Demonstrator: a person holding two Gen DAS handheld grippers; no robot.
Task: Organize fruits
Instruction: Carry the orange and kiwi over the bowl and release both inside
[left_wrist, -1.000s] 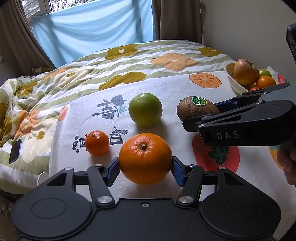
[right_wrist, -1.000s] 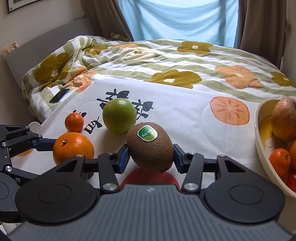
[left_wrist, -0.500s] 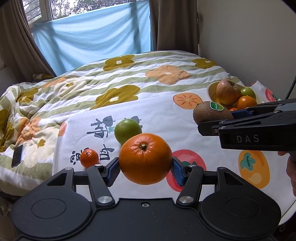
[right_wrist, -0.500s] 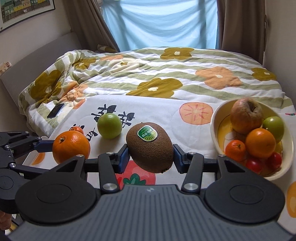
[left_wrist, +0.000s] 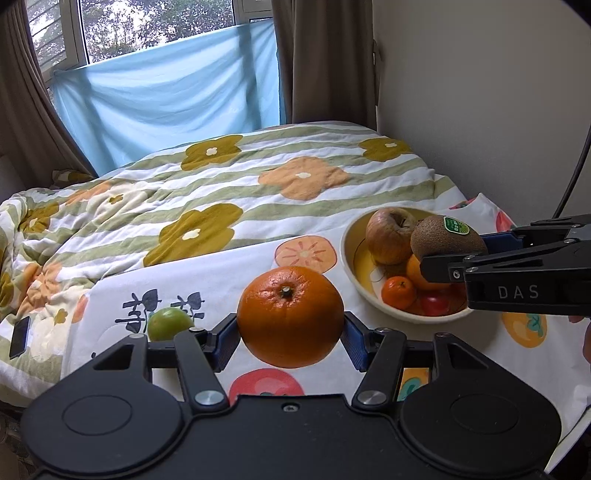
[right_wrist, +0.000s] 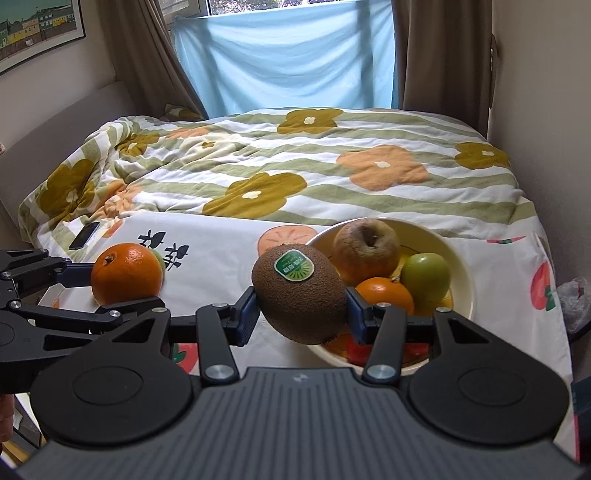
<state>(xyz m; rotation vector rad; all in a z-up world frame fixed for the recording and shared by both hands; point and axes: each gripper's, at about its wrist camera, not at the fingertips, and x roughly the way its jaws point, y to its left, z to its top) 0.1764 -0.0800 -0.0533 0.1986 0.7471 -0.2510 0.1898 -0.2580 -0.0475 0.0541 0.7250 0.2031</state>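
Left tongs (left_wrist: 290, 334) clamp a large round orange (left_wrist: 290, 315), right tongs (right_wrist: 301, 314) clamp a brown stickered kiwi (right_wrist: 301, 293) by the part-filled cream bowl (right_wrist: 461, 266); a green citrus (left_wrist: 168, 323) remains on the bed.

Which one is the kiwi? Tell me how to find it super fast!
Find the cream bowl of fruit sitting on the white fruit-print cloth on the bed. Just above its near rim, the right tool grips a fuzzy brown egg-shaped fruit: the kiwi. It is the only brown fuzzy one, and it wears a green sticker.
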